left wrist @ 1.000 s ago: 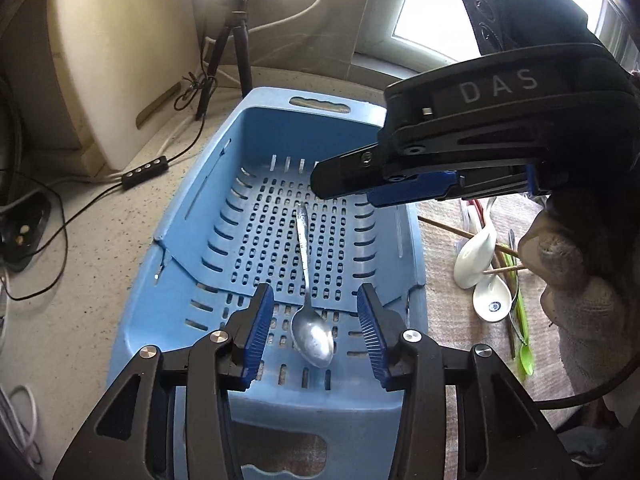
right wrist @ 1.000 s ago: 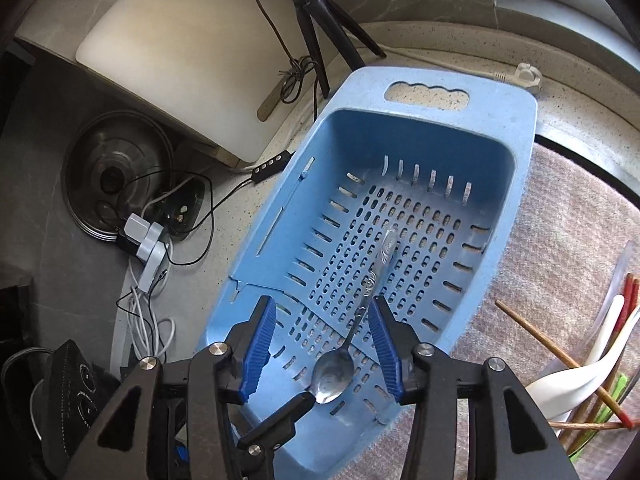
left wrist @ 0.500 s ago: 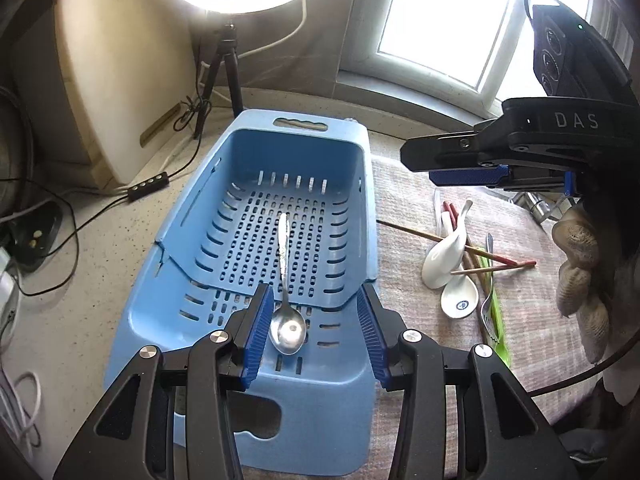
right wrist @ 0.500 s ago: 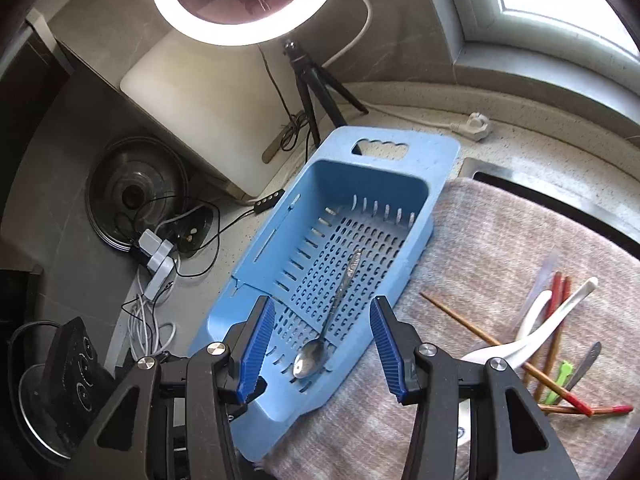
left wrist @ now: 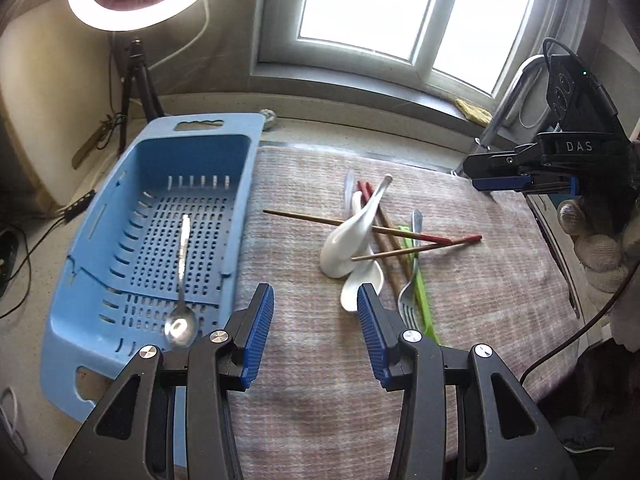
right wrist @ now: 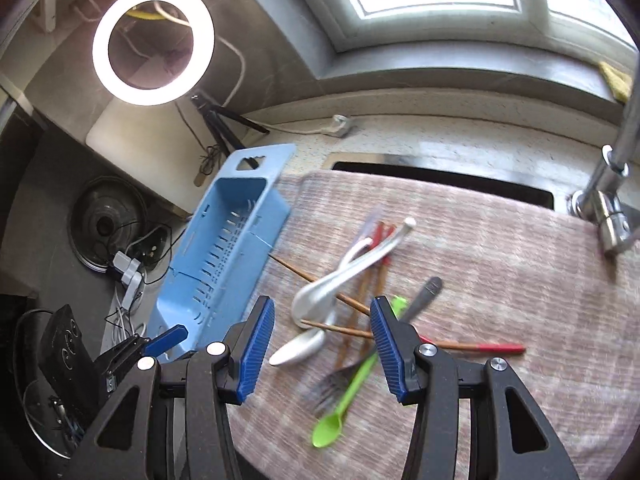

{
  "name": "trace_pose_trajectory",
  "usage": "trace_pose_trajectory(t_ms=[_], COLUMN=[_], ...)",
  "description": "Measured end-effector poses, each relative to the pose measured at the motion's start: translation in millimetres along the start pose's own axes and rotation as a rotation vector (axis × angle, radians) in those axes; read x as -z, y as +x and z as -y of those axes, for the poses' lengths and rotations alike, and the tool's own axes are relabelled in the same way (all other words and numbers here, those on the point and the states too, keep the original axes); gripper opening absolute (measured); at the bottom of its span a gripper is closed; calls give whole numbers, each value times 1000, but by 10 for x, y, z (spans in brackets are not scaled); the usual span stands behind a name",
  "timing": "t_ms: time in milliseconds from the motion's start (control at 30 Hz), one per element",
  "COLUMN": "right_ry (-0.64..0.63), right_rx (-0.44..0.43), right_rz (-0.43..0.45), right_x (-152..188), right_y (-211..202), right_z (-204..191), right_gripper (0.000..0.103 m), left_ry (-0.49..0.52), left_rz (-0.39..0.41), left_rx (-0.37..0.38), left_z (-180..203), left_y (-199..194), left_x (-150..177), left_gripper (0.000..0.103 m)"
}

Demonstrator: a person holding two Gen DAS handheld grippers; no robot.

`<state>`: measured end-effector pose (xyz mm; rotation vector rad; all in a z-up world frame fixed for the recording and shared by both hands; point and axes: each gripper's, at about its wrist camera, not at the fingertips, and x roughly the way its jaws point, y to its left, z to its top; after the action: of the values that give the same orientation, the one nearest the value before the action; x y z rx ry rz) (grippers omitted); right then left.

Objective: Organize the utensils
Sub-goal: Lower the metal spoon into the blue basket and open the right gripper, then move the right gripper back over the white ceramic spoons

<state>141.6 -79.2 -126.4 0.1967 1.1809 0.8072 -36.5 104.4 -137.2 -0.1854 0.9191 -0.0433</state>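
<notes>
A blue slotted basket (left wrist: 132,216) sits on the speckled counter (left wrist: 28,320) at the left, and a single metal spoon (left wrist: 182,276) lies lengthwise on its perforated floor, bowl toward the near end. To the right of the basket, a pinkish woven mat (left wrist: 480,280) carries a loose heap of utensils: two white ceramic soup spoons (left wrist: 352,236), several wooden chopsticks with red ends (left wrist: 424,240), a metal fork (left wrist: 410,288) and a green plastic spoon (right wrist: 340,408), all crossing over one another. The left gripper (left wrist: 316,328) hangs over the mat just beside the basket's right wall, its blue-padded fingers (left wrist: 256,336) partly apart with nothing between them. The right gripper (right wrist: 320,344) is above the heap, its fingers (right wrist: 386,344) likewise partly spread and holding nothing; the fork and green spoon show below the gap. A gloved hand (left wrist: 596,248) holds the right gripper. A lit ring light (right wrist: 152,44) stands on a tripod behind the basket, and a chrome faucet (right wrist: 612,200) rises at the far right.
</notes>
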Motion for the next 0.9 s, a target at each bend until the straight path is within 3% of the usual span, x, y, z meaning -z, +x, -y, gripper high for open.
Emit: trace_pose_trajectory(t_ms=[433,667,900], right_ry=[226,260,245], right_rx=[-81,-135,-183], right_rz=[-60,-88,-124], right_x=[409,427,316], right_y=[120,287,481], right_z=[655,563,308], right_gripper=[43,35,33], left_ry=[108,104,79], left_rz=[-98,-119,-101], left_rx=[105,81,63], left_z=[525,433,275], left_y=[308,392,366], left_x=[117,154,78], left_gripper=[42,42,42])
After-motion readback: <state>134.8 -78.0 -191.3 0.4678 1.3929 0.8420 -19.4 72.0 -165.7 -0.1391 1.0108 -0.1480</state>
